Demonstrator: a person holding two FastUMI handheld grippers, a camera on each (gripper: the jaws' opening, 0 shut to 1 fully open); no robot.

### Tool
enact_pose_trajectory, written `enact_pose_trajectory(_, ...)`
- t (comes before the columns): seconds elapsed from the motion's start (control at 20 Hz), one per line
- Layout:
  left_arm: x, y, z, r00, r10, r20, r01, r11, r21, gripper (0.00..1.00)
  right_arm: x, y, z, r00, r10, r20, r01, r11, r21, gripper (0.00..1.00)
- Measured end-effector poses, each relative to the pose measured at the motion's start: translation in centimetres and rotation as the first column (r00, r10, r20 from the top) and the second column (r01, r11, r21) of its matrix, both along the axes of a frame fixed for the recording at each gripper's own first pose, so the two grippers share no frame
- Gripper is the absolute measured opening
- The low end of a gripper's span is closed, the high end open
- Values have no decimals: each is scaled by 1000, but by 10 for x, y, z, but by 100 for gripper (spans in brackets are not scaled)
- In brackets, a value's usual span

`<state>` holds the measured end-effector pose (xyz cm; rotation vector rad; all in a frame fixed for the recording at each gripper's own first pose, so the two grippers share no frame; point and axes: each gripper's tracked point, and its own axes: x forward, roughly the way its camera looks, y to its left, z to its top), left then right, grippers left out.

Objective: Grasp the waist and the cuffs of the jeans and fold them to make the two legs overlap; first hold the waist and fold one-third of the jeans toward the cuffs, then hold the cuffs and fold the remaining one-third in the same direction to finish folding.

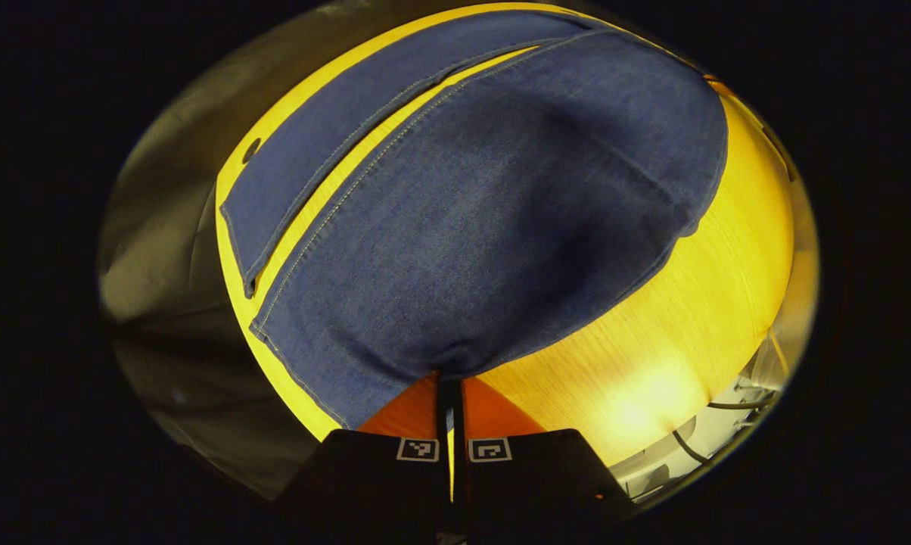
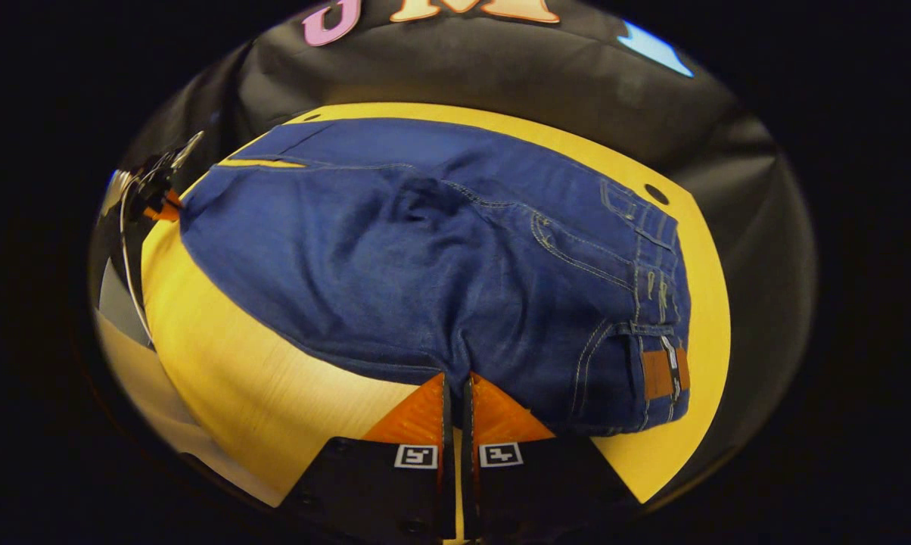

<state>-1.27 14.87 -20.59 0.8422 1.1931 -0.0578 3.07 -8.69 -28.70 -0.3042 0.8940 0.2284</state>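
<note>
The left hand-held gripper (image 1: 450,378) sits at the bottom centre of the left gripper view, its fingers pressed together on the near edge of the jeans (image 1: 493,219); we judge it is pinching the hem end of one leg. That leg fills the middle of the frame, while the other leg lies flat along the upper left, with a strip of yellow counter (image 1: 690,325) showing between them. We want to carry this leg across in a low arc so its outer seam lands on the far leg's seam.

In the right gripper view, the right hand-held gripper (image 2: 455,382) at the bottom centre is closed on the near edge of the denim close to the waist, whose belt loops and leather patch (image 2: 663,372) lie at the lower right. The left hand-held gripper appears small at the far left edge. We should move both ends together, at the same height and pace, keeping the cloth taut between them so no crease forms at the crotch.
</note>
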Motion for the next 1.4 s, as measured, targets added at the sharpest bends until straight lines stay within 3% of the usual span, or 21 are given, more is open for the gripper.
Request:
enact_pose_trajectory(0.15, 1, -1, 1, 985, 96, 146, -89, 995, -55, 0, 2, 1, 0, 991, -132, 25, 130, 991, 41, 5)
enact_pose_trajectory(0.3, 15, -9, 11, 919, 246, 309, -188, 961, -204, 0, 10, 3, 18, 969, -231, 92, 224, 971, 85, 3)
enact_pose_trajectory(0.45, 22, -13, 37, 814, 335, 475, -223, 935, -277, 0, 20, 7, 51, 932, -319, 172, 294, 943, 155, 3)
enact_pose_trajectory(0.6, 41, -20, 86, 674, 372, 638, -226, 926, -301, 0, 42, 11, 97, 887, -365, 284, 318, 927, 200, 3)
enact_pose_trajectory(0.8, 75, -37, 146, 535, 417, 735, -202, 908, -368, 0, 73, 32, 146, 835, -390, 387, 314, 917, 245, 0)
enact_pose_trajectory(0.85, 84, -43, 157, 516, 428, 742, -190, 902, -388, 0, 84, 34, 156, 822, -397, 408, 316, 915, 252, 3)
enact_pose_trajectory(1.0, 101, -53, 182, 484, 395, 781, -149, 917, -371, 0, 132, 34, 160, 780, -422, 462, 322, 904, 282, 0)
enact_pose_trajectory(1.2, 189, -38, 192, 491, 358, 794, -149, 933, -328, 0, 194, 34, 166, 725, -467, 507, 344, 882, 321, 0)
enact_pose_trajectory(1.4, 255, -26, 170, 507, 369, 779, -184, 929, -321, 0, 261, 34, 138, 718, -488, 496, 363, 871, 331, 2)
